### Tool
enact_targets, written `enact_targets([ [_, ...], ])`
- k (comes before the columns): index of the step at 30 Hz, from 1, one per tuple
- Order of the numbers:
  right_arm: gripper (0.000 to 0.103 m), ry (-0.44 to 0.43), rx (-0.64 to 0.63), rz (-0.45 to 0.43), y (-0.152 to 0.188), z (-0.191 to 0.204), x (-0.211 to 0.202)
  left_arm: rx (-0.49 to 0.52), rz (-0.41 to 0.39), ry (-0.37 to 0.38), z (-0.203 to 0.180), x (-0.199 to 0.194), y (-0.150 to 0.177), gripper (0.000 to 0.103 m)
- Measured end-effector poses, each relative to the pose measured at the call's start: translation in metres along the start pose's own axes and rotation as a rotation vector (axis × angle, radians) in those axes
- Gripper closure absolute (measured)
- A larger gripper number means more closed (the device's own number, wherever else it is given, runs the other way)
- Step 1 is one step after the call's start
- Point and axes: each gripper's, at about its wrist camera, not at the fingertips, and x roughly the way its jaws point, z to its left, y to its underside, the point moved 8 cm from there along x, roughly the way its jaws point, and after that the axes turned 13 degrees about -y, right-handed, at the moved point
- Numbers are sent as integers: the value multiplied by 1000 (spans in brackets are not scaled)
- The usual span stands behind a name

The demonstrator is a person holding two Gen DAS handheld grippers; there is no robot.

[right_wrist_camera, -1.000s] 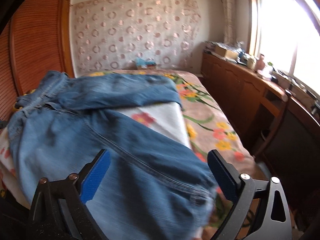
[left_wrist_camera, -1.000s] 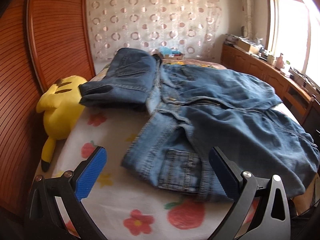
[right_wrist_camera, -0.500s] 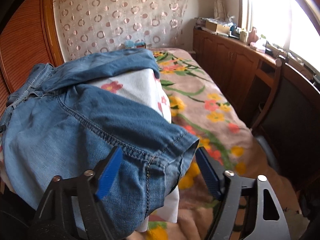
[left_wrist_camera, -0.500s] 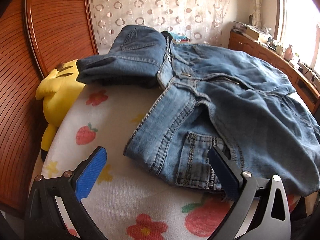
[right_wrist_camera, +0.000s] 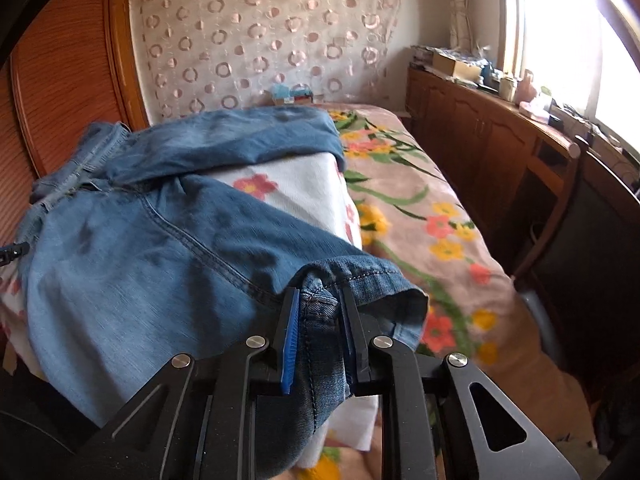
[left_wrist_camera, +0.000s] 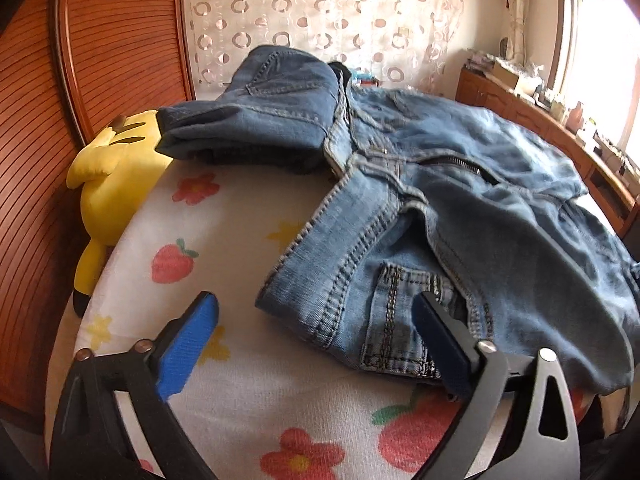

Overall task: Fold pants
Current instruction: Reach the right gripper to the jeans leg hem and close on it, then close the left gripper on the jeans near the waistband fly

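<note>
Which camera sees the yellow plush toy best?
The left wrist view: the yellow plush toy lies beside the bed's wooden headboard, partly under dark folded jeans. The right wrist view does not show it.

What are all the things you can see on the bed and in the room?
jeans: one pair, light blue, spread across the bed
folded jeans: one, darker blue, beside the waistband
plush toy: one, yellow, at the headboard
sheet: one, white with red fruit, under the jeans
blanket: one, flowered, covering the bed
cabinet: one, brown, under the window
left gripper: open, closing, at the waistband corner
right gripper: closing on the leg hem
</note>
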Motion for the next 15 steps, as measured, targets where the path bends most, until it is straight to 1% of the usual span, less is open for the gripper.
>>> enact_targets([
  [2,84,4,-3,-24,-5,0,-6,-16,-18,19,4,-6,-4,7],
  [5,84,3,-25,-73,-18,6,-25,-32,-42,22,10,-12,-10,11],
  [6,84,-1,-39,-95,-24,12,-37,-39,-48,25,13,-13,-11,13],
  [8,84,-7,-62,-130,-33,19,-45,-46,-49,33,15,-12,-13,18],
  [9,84,-13,-77,-152,-39,27,-56,-45,-49,37,16,-12,-14,19],
  [12,84,-32,-113,-195,-51,42,-73,-29,-53,41,15,-9,-16,28],
  [15,84,-47,-144,-237,-63,56,-83,-11,-35,36,13,2,-16,31],
])
